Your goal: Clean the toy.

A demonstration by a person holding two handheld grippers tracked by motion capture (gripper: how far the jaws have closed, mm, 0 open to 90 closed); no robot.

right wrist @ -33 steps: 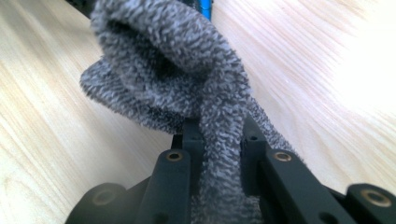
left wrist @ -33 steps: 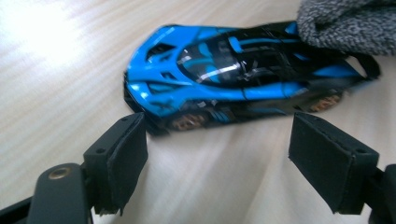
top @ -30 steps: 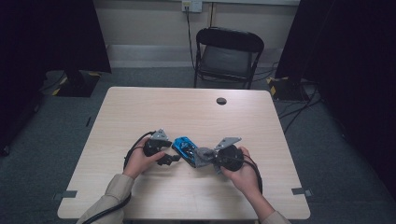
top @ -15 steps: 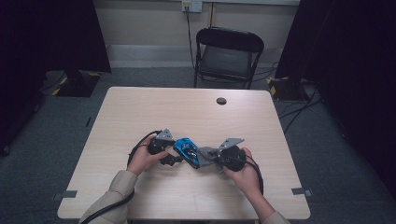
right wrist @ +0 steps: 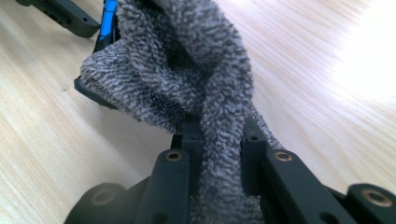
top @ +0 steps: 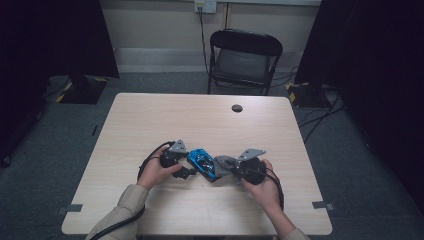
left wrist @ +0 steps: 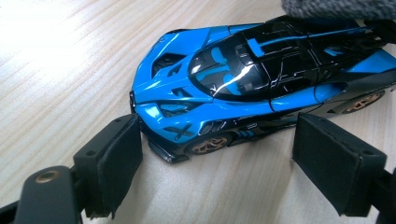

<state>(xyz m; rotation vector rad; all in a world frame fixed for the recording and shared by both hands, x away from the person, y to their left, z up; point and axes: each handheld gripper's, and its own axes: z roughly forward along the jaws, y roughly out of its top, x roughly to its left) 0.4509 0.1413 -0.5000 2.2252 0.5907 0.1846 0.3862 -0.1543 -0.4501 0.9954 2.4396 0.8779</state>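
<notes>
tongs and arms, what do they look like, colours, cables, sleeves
Both tongs, left and right, are black, each topped by a grey three-cornered plate and trailing a black cable. Their flat, rectangular black pads sit on arms with brass-coloured rivets. The person's sleeve is beige.

The table (top: 150, 125) is a pale wood-grain rectangle that stands on grey carpet (top: 60, 165). A small round dark grommet (top: 237, 108) sits in its top at about 12 o'clock, near the far edge. Beyond that edge, also toward 12 o'clock, a black folding chair (top: 245, 60) faces the table, well apart from it. On the wall behind the chair a white socket (top: 205, 5) takes a cable (top: 202, 35) that drops to the floor. Black curtains hang at 10 o'clock (top: 55, 40) and at 2 o'clock (top: 370, 60). More cables (top: 320, 117) trail over the carpet at 2 o'clock, next to a stand foot marked with yellow and black tape (top: 291, 89). Short strips of grey tape (top: 320, 204) lie on the carpet near the table's near corners.
</notes>
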